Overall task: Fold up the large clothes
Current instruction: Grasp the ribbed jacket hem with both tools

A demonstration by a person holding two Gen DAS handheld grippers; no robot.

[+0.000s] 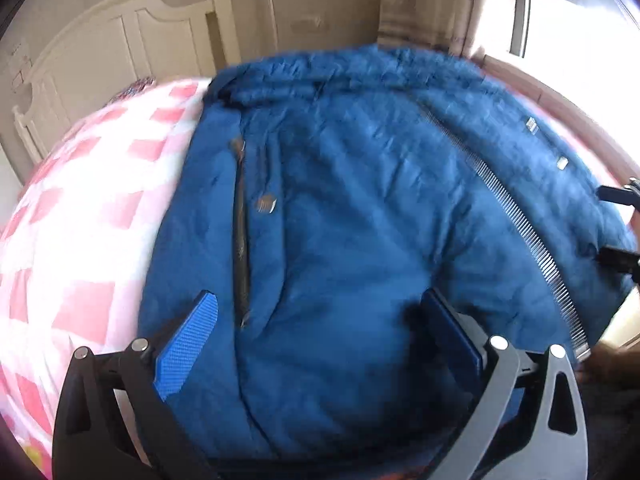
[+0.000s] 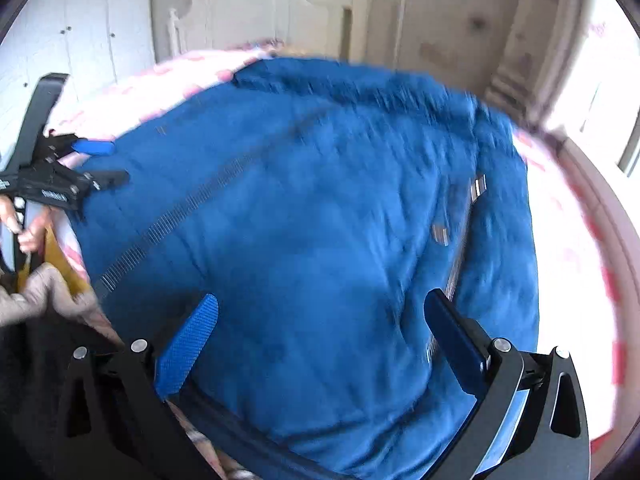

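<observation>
A large blue padded jacket lies spread on a bed, front up, with a long zipper and a dark pocket slit. It also fills the right wrist view. My left gripper is open, its blue pads just above the jacket's near hem. My right gripper is open over the near hem too. In the right wrist view the left gripper shows at the jacket's left edge, open. In the left wrist view the right gripper's fingers show at the right edge.
The bed has a pink and white checked cover. A white headboard and wall stand behind it. A bright window is at the right. White cupboard doors stand at the left. The person's hand is at the left.
</observation>
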